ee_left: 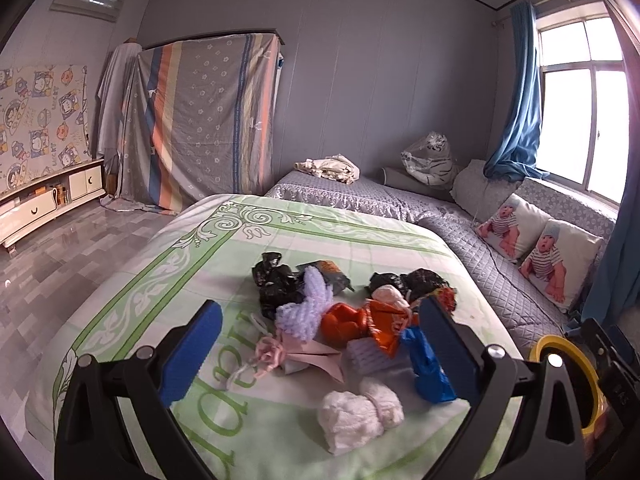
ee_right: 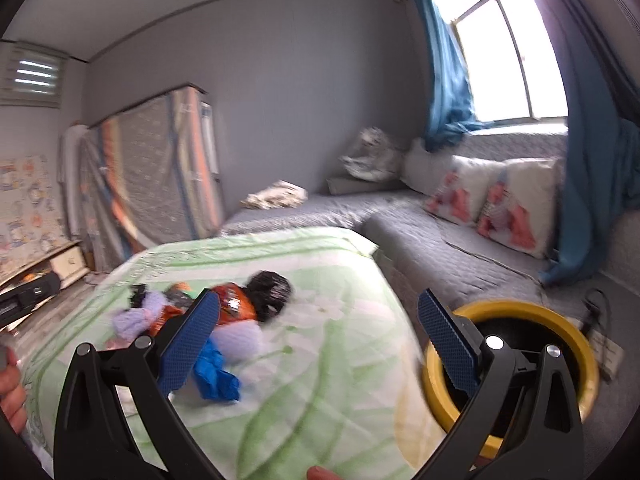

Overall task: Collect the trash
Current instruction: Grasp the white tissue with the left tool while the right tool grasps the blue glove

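Note:
A pile of trash lies on the green-patterned bed cover (ee_left: 168, 280): black bags (ee_left: 276, 284), a lilac foam net (ee_left: 304, 308), an orange wrapper (ee_left: 360, 320), a blue scrap (ee_left: 428, 364), pink paper (ee_left: 308, 356) and white wads (ee_left: 356, 416). My left gripper (ee_left: 316, 352) hovers open just above the near side of the pile, nothing between its fingers. My right gripper (ee_right: 316, 340) is open and empty over the cover, between the pile (ee_right: 232, 308) on its left and a yellow-rimmed bin (ee_right: 560, 328) on its right. The right wrist view is blurred.
A grey quilted daybed (ee_left: 460, 232) with printed pillows (ee_left: 540, 256) runs along the window side. The yellow-rimmed bin (ee_left: 560, 348) stands by the bed's right edge. A cloth-draped wardrobe (ee_left: 200, 120) and low cabinet (ee_left: 44, 200) stand across a tiled floor. A hand (ee_right: 10, 392) shows at the left.

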The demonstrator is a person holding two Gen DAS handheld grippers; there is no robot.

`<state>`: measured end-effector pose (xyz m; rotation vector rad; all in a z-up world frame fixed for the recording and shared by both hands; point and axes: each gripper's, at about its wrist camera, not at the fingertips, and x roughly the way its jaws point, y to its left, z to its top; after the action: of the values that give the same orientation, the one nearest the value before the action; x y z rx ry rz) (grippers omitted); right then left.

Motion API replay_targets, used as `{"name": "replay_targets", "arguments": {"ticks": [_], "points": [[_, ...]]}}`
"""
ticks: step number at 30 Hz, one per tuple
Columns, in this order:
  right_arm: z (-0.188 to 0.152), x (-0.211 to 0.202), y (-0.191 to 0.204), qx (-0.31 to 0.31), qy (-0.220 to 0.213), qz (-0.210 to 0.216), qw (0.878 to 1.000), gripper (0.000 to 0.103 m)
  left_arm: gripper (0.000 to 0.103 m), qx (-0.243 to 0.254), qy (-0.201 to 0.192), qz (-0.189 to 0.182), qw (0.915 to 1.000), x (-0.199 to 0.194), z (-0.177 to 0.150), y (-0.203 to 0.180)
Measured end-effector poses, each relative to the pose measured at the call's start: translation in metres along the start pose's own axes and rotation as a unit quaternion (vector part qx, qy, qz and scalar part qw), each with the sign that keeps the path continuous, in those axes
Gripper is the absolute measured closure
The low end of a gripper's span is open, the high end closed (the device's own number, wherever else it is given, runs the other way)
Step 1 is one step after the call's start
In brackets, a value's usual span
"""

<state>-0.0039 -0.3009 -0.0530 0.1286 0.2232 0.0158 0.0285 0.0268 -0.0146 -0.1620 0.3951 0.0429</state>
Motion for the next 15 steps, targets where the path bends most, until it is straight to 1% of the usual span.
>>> {"name": "replay_targets", "arguments": {"ticks": [3, 5, 6, 8, 10, 12, 14, 15], "points": [[-0.001, 0.014, 0.004, -0.001, 0.016, 0.055, 0.998, 0.008, 0.008, -0.009, 0.016, -0.011, 0.9998, 0.014, 0.004, 0.018], [-0.004, 0.026, 0.010, -0.014, 0.031, 0.069, 0.997, 0.008, 0.008, -0.024, 0.027, -0.018, 0.9992, 0.025, 0.006, 0.031], [-0.007, 0.036, 0.017, -0.034, 0.043, 0.075, 0.996, 0.008, 0.008, -0.034, 0.030, -0.023, 0.9987, 0.030, 0.006, 0.038], [-0.013, 0.050, 0.027, -0.063, 0.060, 0.089, 0.992, 0.008, 0.008, -0.036, 0.034, -0.019, 0.9986, 0.040, 0.006, 0.047], [-0.019, 0.064, 0.043, -0.108, 0.081, 0.111, 0.985, 0.008, 0.008, -0.026, 0.041, -0.011, 0.9987, 0.052, 0.005, 0.052], [-0.024, 0.078, 0.054, -0.138, 0.105, 0.133, 0.976, 0.008, 0.008, -0.025, 0.058, -0.008, 0.9980, 0.063, 0.005, 0.055], [-0.027, 0.093, 0.062, -0.155, 0.135, 0.153, 0.967, 0.008, 0.008, -0.029, 0.076, -0.023, 0.9964, 0.074, 0.001, 0.060], [-0.029, 0.101, 0.067, -0.163, 0.154, 0.165, 0.960, 0.008, 0.008, -0.026, 0.082, -0.027, 0.9959, 0.074, -0.002, 0.061]]}}
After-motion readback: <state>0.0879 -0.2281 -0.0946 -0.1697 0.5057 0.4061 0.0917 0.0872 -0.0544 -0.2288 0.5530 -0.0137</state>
